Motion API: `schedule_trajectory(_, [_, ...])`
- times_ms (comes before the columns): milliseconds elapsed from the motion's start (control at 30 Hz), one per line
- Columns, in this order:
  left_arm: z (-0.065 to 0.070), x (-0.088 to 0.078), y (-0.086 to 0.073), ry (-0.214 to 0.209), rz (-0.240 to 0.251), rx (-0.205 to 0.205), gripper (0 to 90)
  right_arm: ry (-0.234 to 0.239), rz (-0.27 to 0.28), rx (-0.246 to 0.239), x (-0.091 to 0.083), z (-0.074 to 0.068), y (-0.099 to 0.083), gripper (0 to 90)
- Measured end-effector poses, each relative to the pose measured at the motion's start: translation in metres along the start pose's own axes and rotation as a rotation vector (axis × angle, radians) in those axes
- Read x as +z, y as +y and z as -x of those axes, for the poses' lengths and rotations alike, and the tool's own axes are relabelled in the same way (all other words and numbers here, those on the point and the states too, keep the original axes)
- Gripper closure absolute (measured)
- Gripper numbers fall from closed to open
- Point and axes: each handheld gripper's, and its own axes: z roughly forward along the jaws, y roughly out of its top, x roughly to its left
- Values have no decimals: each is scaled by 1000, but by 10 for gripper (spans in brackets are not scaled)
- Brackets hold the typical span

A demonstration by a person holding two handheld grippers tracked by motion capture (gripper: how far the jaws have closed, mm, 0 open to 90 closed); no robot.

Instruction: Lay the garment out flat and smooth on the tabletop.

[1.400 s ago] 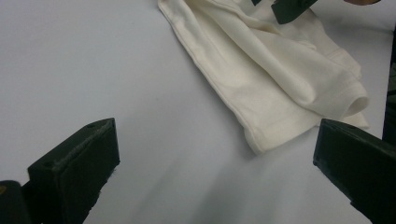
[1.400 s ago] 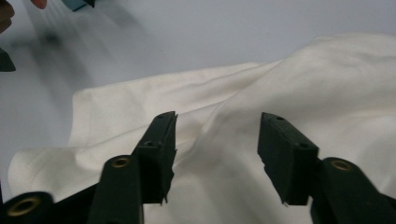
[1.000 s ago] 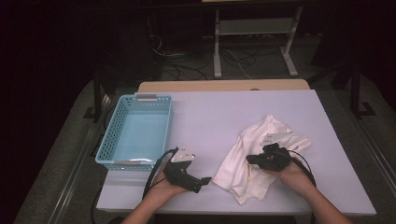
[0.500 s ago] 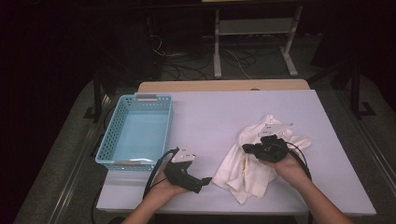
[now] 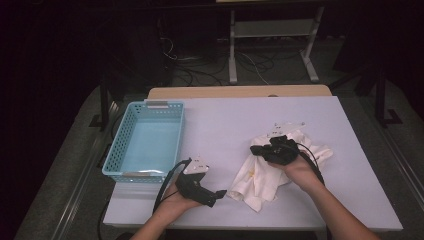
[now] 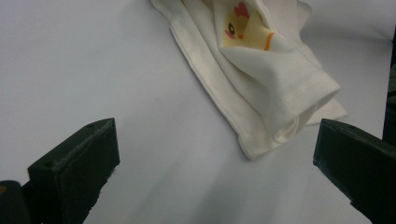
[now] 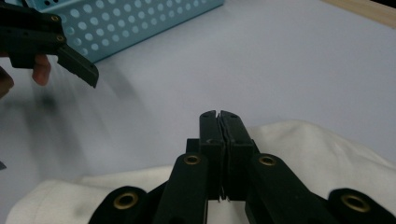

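A white garment (image 5: 255, 176) with a small cartoon print (image 6: 243, 28) lies crumpled on the white table (image 5: 225, 120), right of centre. My right gripper (image 5: 253, 149) hovers over its left part, jaws pressed together (image 7: 219, 116), with a fold of the cloth (image 7: 327, 154) bunched round their base. My left gripper (image 5: 218, 196) rests near the table's front edge and points right at the garment's hem (image 6: 299, 116). Its jaws (image 6: 215, 158) stand wide apart with bare table between them.
A light blue perforated basket (image 5: 117, 145) stands empty at the table's left side, just behind my left hand, and shows at the top of the right gripper view (image 7: 140, 23). Beyond the table's far edge are a dark floor, cables and a metal stand (image 5: 272, 30).
My right gripper has moved left and risen a little, and the garment's left part has bunched and shifted with it. The left hand has stayed put.
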Motion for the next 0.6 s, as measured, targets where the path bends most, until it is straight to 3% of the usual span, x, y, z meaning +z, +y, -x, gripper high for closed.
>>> schedule_trajectory(600, [-1,-1,0,0,2,-3,0,53,9,-72,41,-16,35,868])
